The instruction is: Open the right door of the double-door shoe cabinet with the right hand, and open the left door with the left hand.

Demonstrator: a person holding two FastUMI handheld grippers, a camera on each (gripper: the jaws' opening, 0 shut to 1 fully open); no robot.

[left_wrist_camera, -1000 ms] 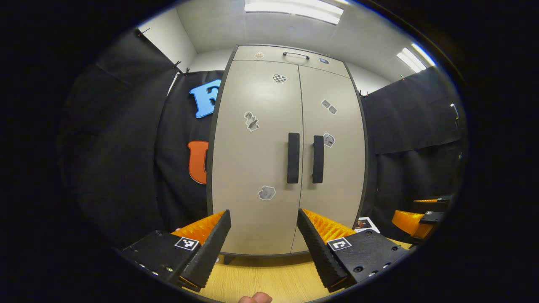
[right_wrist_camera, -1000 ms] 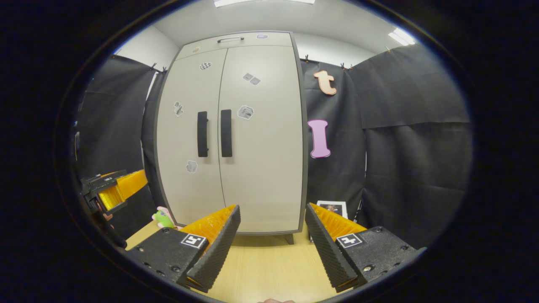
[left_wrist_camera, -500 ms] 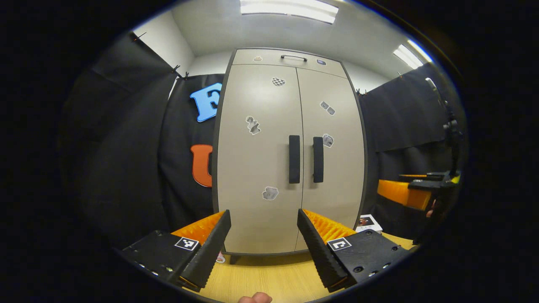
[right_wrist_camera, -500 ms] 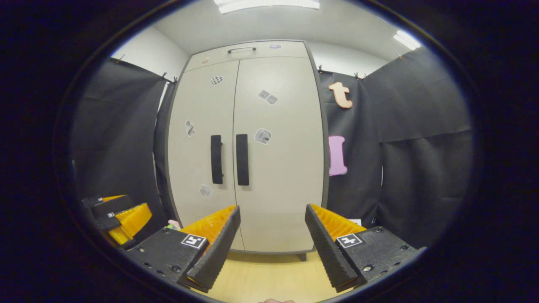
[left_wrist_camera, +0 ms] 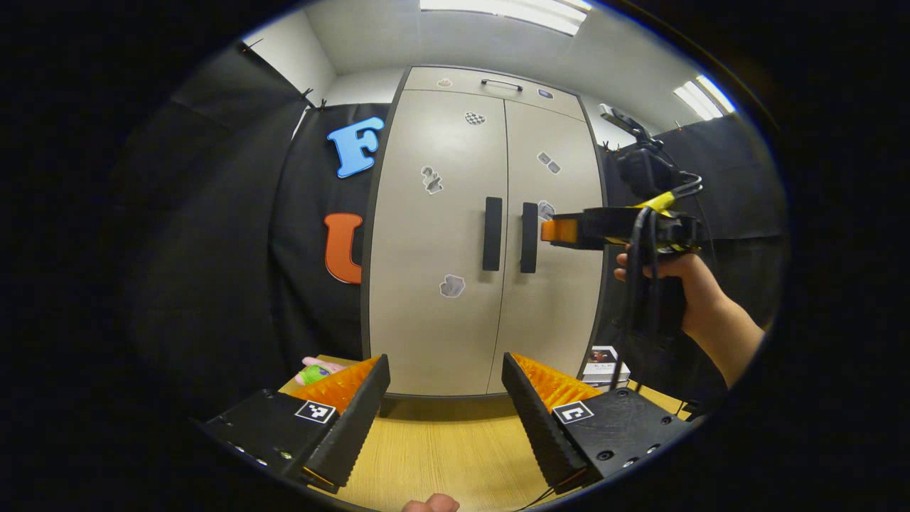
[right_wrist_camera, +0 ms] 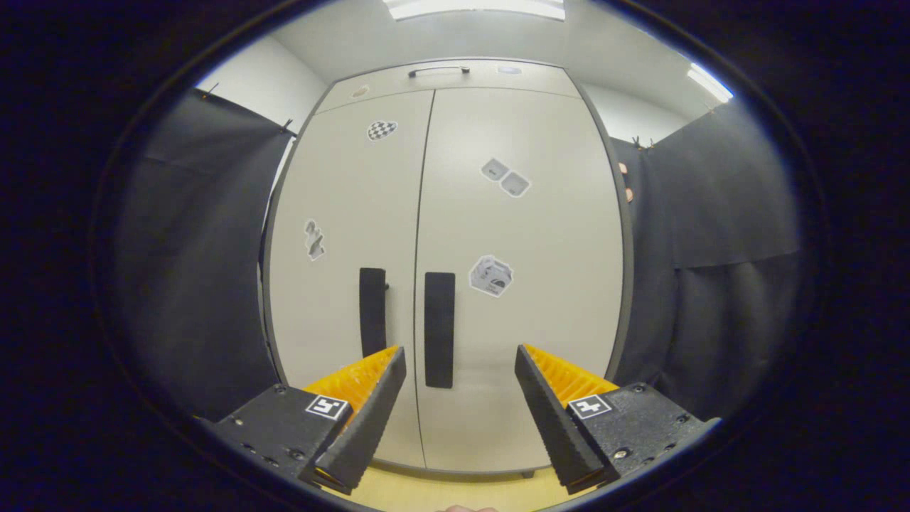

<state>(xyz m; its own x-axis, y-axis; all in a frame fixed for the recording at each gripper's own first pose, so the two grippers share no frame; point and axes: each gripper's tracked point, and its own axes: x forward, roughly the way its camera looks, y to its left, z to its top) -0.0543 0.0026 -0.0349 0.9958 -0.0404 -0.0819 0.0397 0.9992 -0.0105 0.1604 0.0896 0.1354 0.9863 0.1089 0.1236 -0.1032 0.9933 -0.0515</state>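
Two smooth beige doors [right_wrist_camera: 498,235] (flat bar handles [right_wrist_camera: 439,328]); both ridged grippers [left_wrist_camera: 446,398] [right_wrist_camera: 460,395] spread, empty.

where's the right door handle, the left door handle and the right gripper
right door handle [right_wrist_camera: 439,329], right gripper view, middle of the dark vertical bar
left door handle [left_wrist_camera: 492,233], left gripper view, middle of the dark vertical bar
right gripper [left_wrist_camera: 554,230], left gripper view, tip of the fingers near the right door
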